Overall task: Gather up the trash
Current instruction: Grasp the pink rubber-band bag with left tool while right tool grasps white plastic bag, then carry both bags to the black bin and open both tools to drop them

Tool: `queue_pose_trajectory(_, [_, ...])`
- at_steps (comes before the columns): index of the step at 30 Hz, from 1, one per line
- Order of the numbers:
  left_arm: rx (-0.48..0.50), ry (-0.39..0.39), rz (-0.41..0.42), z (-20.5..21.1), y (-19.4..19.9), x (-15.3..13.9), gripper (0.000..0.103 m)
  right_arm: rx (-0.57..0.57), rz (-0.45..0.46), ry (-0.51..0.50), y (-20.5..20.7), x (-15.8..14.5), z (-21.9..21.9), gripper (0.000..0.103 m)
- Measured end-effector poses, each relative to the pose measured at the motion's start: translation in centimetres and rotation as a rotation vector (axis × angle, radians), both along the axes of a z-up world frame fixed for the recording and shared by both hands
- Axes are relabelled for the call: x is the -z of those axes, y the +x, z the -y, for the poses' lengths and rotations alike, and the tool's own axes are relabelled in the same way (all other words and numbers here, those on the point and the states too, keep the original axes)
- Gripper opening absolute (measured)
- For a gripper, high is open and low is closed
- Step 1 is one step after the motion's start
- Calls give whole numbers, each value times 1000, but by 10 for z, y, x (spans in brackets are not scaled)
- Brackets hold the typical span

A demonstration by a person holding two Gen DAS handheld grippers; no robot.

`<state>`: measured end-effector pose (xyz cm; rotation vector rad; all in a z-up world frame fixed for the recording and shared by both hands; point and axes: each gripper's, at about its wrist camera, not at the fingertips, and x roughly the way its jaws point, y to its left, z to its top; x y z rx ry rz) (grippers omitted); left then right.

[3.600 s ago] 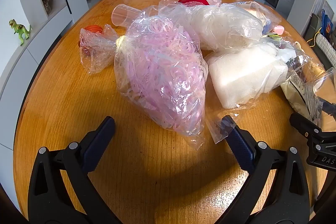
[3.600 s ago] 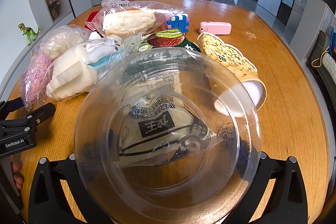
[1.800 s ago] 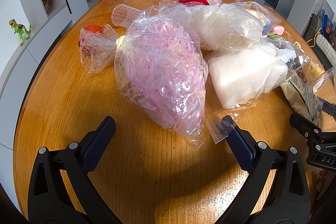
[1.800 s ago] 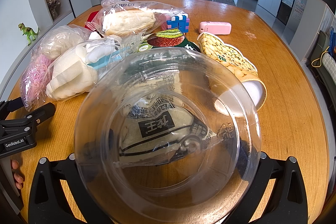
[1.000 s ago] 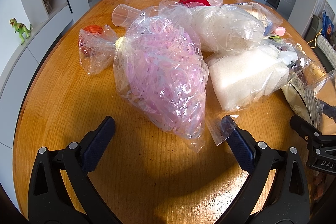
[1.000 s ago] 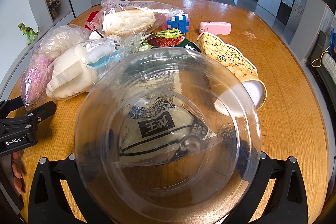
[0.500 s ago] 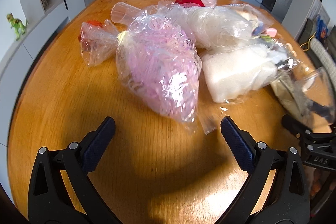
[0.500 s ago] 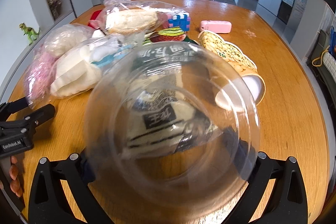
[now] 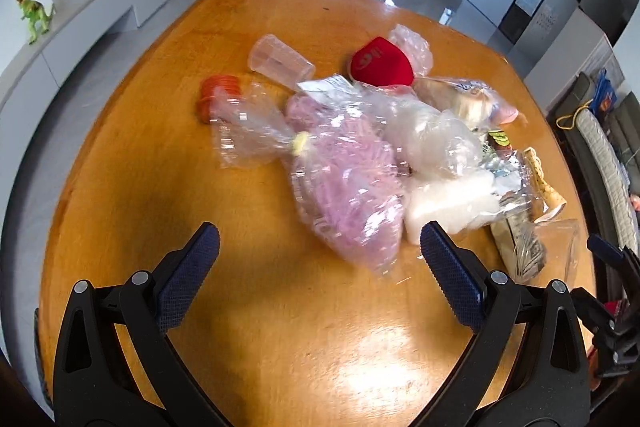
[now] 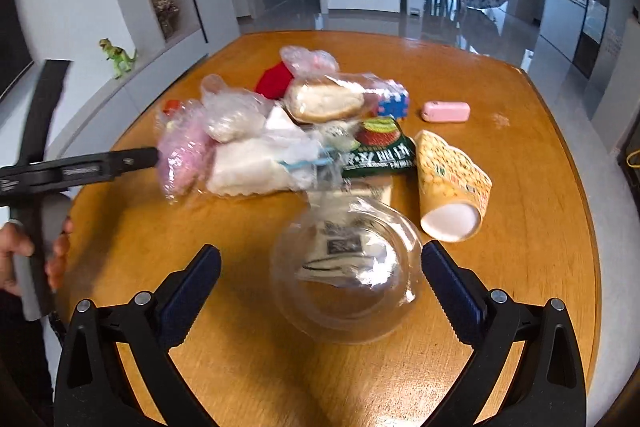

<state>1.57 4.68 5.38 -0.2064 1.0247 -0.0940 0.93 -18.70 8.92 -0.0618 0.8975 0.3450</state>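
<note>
A heap of trash lies on the round wooden table (image 9: 160, 187). In the left wrist view, a clear bag of pink bands (image 9: 352, 183) lies just ahead of my open, empty left gripper (image 9: 316, 251), with white-filled bags (image 9: 444, 203) to its right. In the right wrist view, a clear plastic dome lid (image 10: 346, 267) lies on the table between the open jaws of my right gripper (image 10: 320, 263), without contact. A yellow paper cup (image 10: 452, 187) lies on its side beyond it, next to a green snack packet (image 10: 378, 151).
A clear plastic cup (image 9: 280, 61), an orange cap (image 9: 218, 95) and a red item (image 9: 382, 63) lie at the far side of the heap. A pink case (image 10: 446, 111) and a blue-white block (image 10: 394, 103) lie further back. My left gripper's body (image 10: 80, 167) shows at left.
Both grippers have pulled up and back from the table. The dome lid, earlier filling the right view between the jaws, now lies smaller on the table ahead. The heap looks farther away.
</note>
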Motion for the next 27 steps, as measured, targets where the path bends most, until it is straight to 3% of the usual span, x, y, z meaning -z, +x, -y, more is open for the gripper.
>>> queue_pose_trajectory(5, [13, 5, -69, 18, 30, 15, 97, -22, 16, -1, 16, -13, -8, 100])
queue_pose_trajectory(8, [-10, -54, -110, 9, 46, 29, 90, -41, 2, 22, 31, -17, -14, 96])
queue_pose_trajectory(10, [-11, -129, -111, 4, 50, 34, 63, -54, -19, 41, 43, -18, -21, 95])
queue_pose_trajectory(16, [-2, -177, -53, -13, 39, 34, 34, -127, -81, 118, 80, -22, -56, 87])
queue_pose_trajectory(21, [-3, -195, -26, -35, 15, 34, 32, -164, -114, 76, 106, -23, -100, 82])
queue_pose_trajectory(27, [-13, -210, 8, -50, -13, 23, 32, -184, -242, -35, 138, 10, -152, 73])
